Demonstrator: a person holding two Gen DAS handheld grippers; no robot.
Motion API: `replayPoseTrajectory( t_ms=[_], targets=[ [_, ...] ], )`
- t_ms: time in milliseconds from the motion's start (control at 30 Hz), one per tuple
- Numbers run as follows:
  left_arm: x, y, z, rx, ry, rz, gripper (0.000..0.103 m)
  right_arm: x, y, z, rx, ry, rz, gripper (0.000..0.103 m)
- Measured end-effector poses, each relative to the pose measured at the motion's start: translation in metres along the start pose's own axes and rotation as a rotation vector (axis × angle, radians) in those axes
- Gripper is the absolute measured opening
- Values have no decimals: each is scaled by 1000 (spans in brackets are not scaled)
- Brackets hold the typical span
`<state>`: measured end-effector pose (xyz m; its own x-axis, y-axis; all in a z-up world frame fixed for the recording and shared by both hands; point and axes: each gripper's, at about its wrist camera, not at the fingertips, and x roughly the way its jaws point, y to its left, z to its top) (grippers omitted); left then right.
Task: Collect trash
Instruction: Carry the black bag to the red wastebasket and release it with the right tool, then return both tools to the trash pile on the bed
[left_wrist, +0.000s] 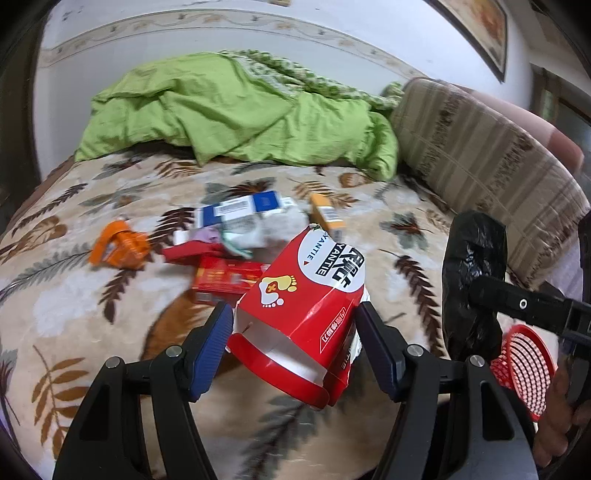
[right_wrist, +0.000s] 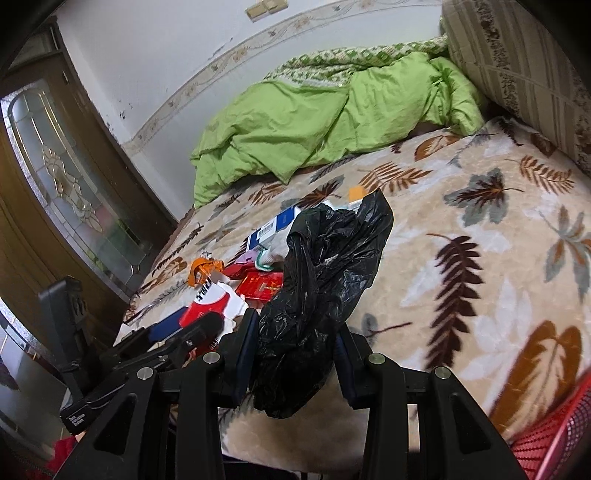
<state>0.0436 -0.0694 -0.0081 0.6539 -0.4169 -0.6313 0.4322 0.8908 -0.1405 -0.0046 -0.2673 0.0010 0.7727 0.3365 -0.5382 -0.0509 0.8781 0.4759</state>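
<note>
Clamped between the left gripper (left_wrist: 295, 341) pads, a torn red-and-white cardboard box (left_wrist: 301, 310) fills lower centre; the right gripper (right_wrist: 295, 354) pinches a crumpled black plastic bag (right_wrist: 321, 280). Spread the bag's mouth before dropping the box.

We look forward and down along the left claw (left_wrist: 293, 341) over the bed (left_wrist: 74, 295), close to it, facing the green quilt (left_wrist: 229, 110) in the upper centre. Our right wrist view sits just as near behind the right claw (right_wrist: 295, 354), facing the same way. Both views share the bed, the quilt, the litter pile (left_wrist: 225, 240) and the black bag (right_wrist: 325, 266); each catches the other claw at a frame edge.
</note>
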Motion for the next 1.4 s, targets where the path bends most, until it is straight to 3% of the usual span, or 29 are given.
replayPoseTrajectory(
  t_ms=[300,467,667,833,967,1033,1400],
  targets=[
    [-2,-91,6,134,30,-167,68,-82,-60,-12,75,-63,-111,41],
    [-1,-160,3,241,62,-288,68,-145,-113,-34,157,-104,-249,41],
    [8,-241,-10,323,152,-447,68,-198,-163,-64,252,-104,-379,41],
    [21,-294,-29,398,223,-497,69,-213,-184,-81,289,-78,-428,41],
    [30,-310,-35,417,261,-503,72,-210,-197,-92,314,-25,-436,43],
    [33,-313,-35,416,268,-505,74,-210,-203,-97,325,-3,-436,50],
    [29,-299,-31,378,256,-514,79,-221,-196,-87,327,-48,-472,56]
  ],
)
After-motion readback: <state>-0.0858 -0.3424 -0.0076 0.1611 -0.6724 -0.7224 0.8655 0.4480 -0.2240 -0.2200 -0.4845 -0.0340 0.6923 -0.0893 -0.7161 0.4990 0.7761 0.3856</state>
